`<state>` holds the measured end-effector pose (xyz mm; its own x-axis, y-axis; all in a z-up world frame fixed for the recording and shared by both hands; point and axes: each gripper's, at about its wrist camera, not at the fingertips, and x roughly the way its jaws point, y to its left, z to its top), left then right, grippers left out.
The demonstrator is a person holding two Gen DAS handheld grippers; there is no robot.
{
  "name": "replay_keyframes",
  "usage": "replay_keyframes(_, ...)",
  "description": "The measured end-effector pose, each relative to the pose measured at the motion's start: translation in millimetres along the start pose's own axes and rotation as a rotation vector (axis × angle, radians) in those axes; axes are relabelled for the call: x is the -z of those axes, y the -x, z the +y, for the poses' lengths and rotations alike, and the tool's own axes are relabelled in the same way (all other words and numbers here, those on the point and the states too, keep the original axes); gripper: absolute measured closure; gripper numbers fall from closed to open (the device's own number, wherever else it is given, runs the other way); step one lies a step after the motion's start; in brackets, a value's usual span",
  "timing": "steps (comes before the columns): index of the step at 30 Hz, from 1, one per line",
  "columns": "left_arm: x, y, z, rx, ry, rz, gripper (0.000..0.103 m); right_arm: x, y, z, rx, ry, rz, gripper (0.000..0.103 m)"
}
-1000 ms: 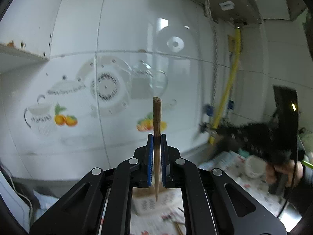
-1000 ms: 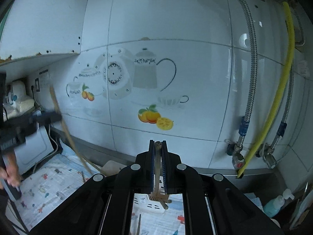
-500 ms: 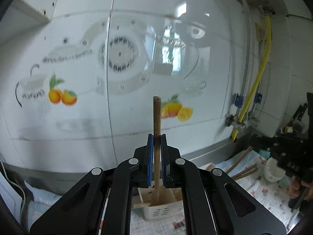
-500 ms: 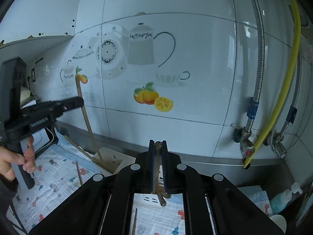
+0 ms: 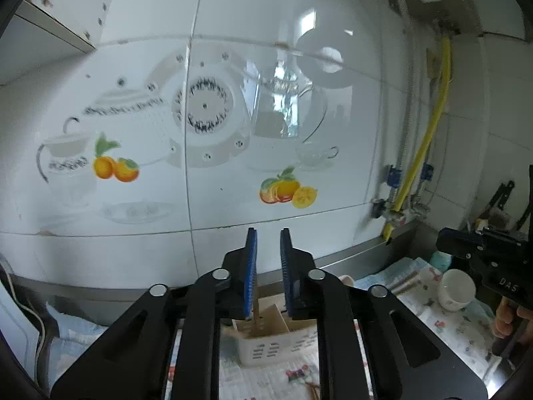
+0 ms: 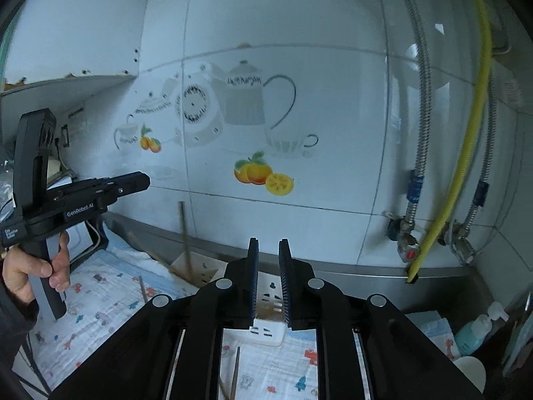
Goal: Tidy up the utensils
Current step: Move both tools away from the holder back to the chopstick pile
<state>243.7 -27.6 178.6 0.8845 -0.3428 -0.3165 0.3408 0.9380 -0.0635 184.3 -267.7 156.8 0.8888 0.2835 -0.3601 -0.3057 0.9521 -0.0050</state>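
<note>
Both wooden utensils have left the jaws since a moment ago. Near, the left gripper [image 5: 268, 273] and right gripper [image 6: 269, 280] hang released, empty, above the white slotted plastic holder [image 5: 266, 350]; beyond, a brown wooden stick [image 6: 185, 236] stands upright inside it.

From my right wrist view I read "GenRobot.AI" in white on the black side of the left gripper [image 6: 88, 196]. From my left wrist view, white letters "DAS" stand on the right gripper [image 5: 489, 260]. Its other small labels blur.
</note>
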Motion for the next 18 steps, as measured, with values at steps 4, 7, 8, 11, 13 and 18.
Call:
replay_keyframes(4,10.5,29.4,-1.8,0.007,0.002,-0.008,0.088,16.9,29.7,9.8,-0.022,0.002,-0.012,0.09)
replay_keyframes(7,28.5,50.1,-0.4,0.001,0.001,-0.001,0.088,35.8,49.9,19.4,-0.042,0.0,-0.011,0.09)
replay_keyframes(8,35.5,56.2,0.3,-0.001,0.003,0.005,0.087,42.5,55.2,21.3,-0.054,-0.008,-0.008,0.09)
replay_keyframes(11,57.3,70.9,2.8,0.013,0.024,0.03,0.081,64.7,69.9,30.2,-0.076,-0.017,0.005,0.09)
replay_keyframes(13,73.7,75.6,0.5,0.021,0.018,0.057,0.081,79.5,77.2,36.2,-0.093,-0.019,0.017,0.09)
replay_keyframes(18,128.4,84.7,-10.3,0.05,0.012,0.163,0.081,124.4,88.1,51.9,-0.12,-0.033,0.066,0.09)
